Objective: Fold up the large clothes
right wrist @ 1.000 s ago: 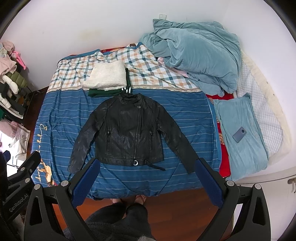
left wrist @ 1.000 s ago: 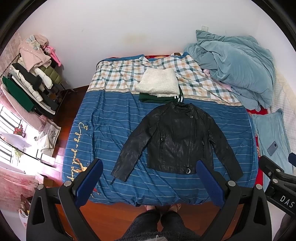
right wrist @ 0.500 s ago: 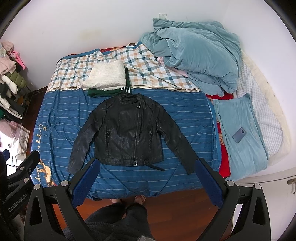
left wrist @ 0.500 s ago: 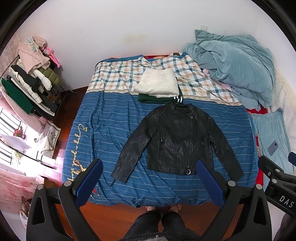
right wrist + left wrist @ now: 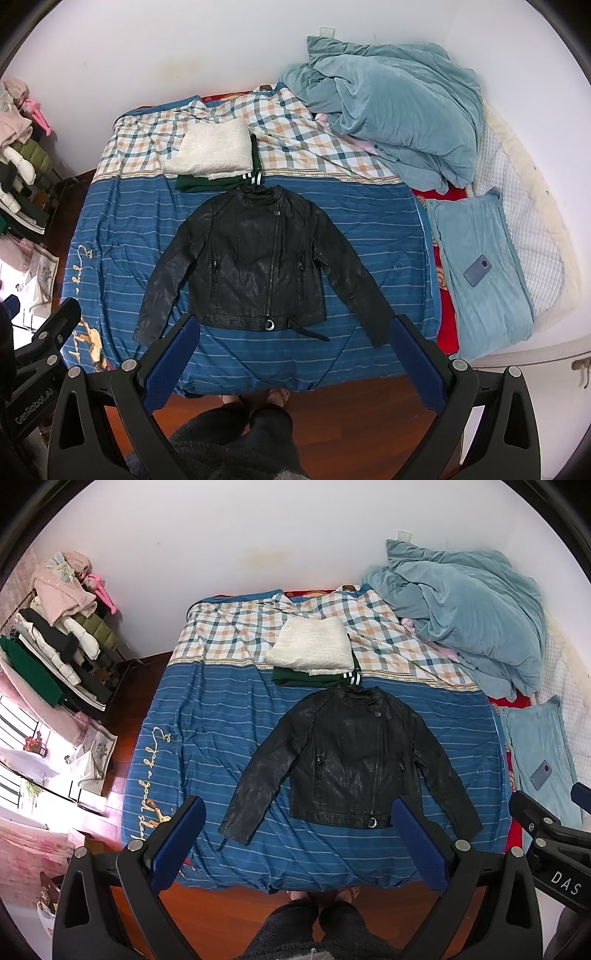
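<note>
A black leather jacket lies flat and face up on the bed, spread out ahead of both hand-held grippers with its sleeves angled outward and its collar on the far side. The left hand-held gripper hangs above the near edge of the bed with its blue-padded fingers spread wide apart and nothing between them; the jacket's hem shows through the gap. The right hand-held gripper is likewise wide open and empty, its fingers framing the jacket's lower edge and belt buckle from above. Beyond the jacket's collar, a folded white sweater rests on a folded green garment. Further right of the right hand-held gripper, a phone lies on a light blue pillow, with a rumpled blue blanket behind.
</note>
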Motion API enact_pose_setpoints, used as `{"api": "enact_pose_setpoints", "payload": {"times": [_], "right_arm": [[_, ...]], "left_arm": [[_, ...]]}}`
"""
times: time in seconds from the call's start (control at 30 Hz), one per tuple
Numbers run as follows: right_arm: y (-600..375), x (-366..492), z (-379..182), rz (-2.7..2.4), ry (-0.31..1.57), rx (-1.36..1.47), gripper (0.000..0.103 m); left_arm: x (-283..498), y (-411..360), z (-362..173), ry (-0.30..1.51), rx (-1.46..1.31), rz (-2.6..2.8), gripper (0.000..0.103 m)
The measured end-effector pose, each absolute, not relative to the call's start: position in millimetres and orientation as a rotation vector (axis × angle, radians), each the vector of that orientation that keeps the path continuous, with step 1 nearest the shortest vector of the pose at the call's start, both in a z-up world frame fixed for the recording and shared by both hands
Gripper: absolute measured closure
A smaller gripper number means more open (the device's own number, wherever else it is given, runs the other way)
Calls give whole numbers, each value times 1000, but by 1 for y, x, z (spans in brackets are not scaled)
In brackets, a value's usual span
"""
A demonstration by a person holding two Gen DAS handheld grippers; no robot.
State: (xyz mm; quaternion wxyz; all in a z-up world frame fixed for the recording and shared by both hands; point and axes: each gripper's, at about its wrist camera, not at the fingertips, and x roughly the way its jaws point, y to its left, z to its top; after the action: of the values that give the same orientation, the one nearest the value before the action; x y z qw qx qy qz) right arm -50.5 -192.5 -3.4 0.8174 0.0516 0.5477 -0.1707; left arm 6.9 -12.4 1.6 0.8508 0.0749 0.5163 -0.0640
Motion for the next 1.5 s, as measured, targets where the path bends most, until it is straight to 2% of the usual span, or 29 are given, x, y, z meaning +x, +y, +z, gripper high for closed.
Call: {"api": "enact_pose_setpoints", "payload": {"times": [0.77, 1.13, 1.3, 1.43, 1.47, 1.5], "right_arm": [[-194, -40, 9, -375, 1154, 97, 0], [-190, -38, -4, -402, 1182, 134, 0], [-212, -32, -44, -403, 1171, 241, 0], [-266, -38, -113, -525, 1190, 354, 1], [-292, -45, -139, -598, 1200, 394, 3], [-312, -51, -157, -641, 1211, 431, 15]], "left_arm": [[13, -7, 10, 1077, 154, -147, 0], [25, -3, 7, 1069, 165, -151, 0], [58, -4, -31, 1011, 195, -115, 0], [85, -14, -87, 996, 264, -56, 0], [94, -19, -107, 1014, 283, -44, 0], [100, -21, -123, 1034, 298, -34, 0]]}}
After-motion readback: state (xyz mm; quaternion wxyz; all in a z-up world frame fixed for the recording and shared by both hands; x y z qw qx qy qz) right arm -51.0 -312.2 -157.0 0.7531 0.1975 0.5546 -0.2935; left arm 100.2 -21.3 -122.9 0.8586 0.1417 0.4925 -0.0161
